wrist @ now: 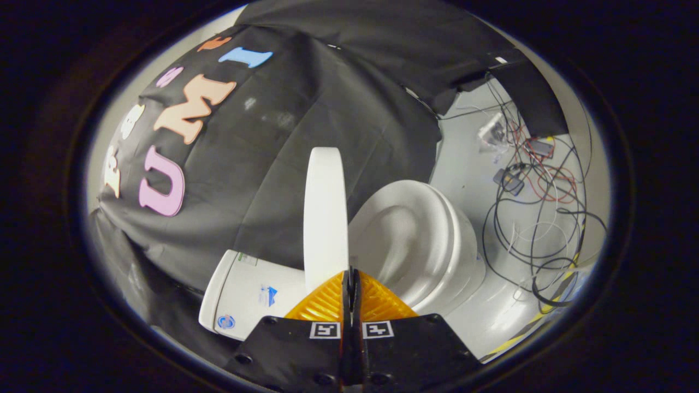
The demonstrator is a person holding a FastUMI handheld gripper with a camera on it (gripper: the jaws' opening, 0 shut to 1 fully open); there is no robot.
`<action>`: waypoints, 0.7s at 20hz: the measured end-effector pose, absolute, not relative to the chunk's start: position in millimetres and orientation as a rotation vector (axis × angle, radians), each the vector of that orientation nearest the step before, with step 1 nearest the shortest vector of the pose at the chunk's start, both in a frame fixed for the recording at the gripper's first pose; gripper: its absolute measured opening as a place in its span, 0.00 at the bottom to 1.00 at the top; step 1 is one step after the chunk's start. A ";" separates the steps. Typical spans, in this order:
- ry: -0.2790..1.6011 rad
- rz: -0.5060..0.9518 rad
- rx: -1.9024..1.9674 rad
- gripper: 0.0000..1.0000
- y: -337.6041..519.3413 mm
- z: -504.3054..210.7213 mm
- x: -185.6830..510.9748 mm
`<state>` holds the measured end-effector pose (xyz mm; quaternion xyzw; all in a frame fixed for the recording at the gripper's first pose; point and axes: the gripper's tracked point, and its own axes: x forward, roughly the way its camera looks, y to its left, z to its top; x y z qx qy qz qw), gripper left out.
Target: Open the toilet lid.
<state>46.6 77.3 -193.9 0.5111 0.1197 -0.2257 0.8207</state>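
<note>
Tongs [350, 275] closed beside raised toilet lid [325, 213].

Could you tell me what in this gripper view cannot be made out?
- Gripper view: whether the claw touches the raised toilet lid; its closed fingers cover the lid's near edge.
- Gripper view: the near side of the toilet bowl, hidden behind the fingers.
- Gripper view: the label print on the tank, too small.
- Gripper view: where the floor cables lead, tangled and small.
</note>
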 end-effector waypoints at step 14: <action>0.296 -0.524 0.956 0.01 101.9 -142.5 62.3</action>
